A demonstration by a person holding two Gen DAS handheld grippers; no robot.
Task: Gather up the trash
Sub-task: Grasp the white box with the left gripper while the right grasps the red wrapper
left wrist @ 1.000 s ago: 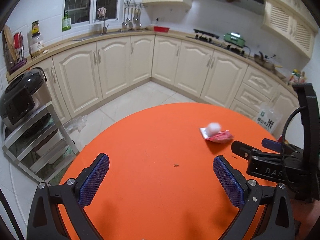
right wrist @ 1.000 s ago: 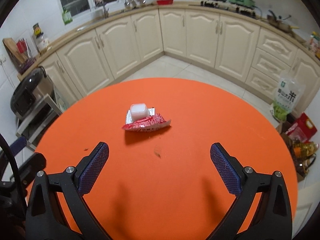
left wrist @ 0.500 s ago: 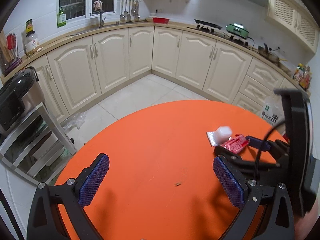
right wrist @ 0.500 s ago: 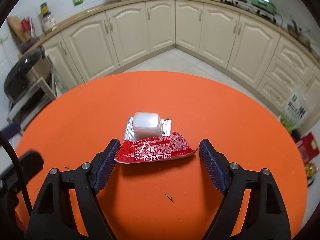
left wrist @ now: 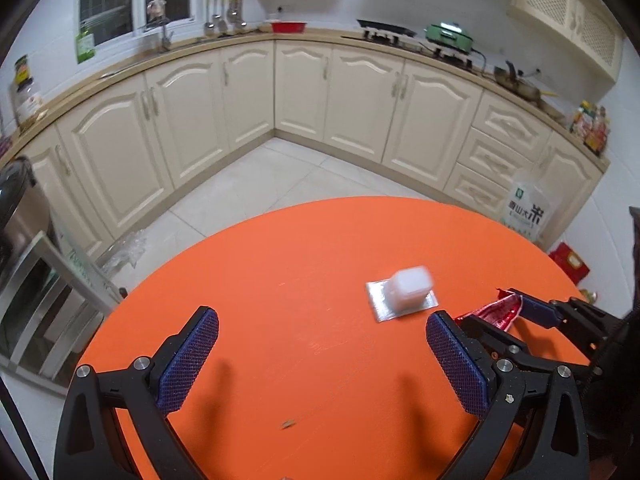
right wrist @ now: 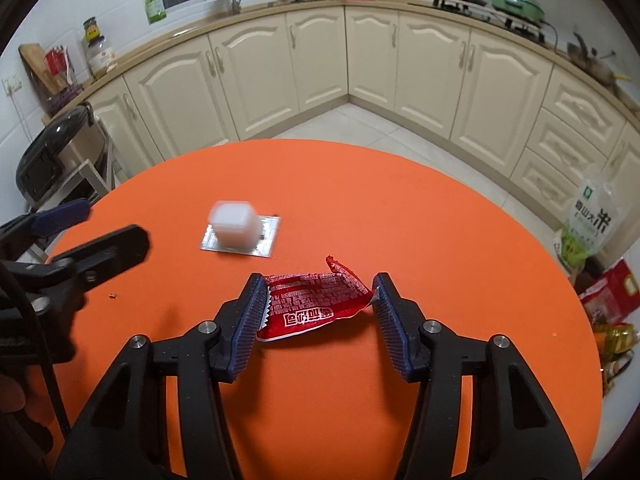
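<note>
A red snack wrapper (right wrist: 316, 300) lies on the round orange table (right wrist: 400, 208), buckled between the pads of my right gripper (right wrist: 320, 292). Its jaws are closing and both pads press the wrapper's ends. In the left wrist view the wrapper (left wrist: 496, 312) shows crumpled between those fingers at the right. A small white plastic cup (right wrist: 234, 226) stands upside down on its silver foil lid, just beyond and left of the wrapper. My left gripper (left wrist: 320, 320) hovers open over the table with nothing between its pads, and the cup (left wrist: 408, 288) is ahead near its right finger.
A crumb (left wrist: 287, 424) lies on the table near the left gripper. A rice bag (right wrist: 592, 220) and red packets (right wrist: 612, 292) sit on the floor at the right. A metal rack with a black cooker (right wrist: 52, 152) stands at the left. Cream cabinets line the far walls.
The right gripper's jaws came in from wide open and squeezed the wrapper, which now sits apart from the cup. The left gripper slid across the table towards the cup.
</note>
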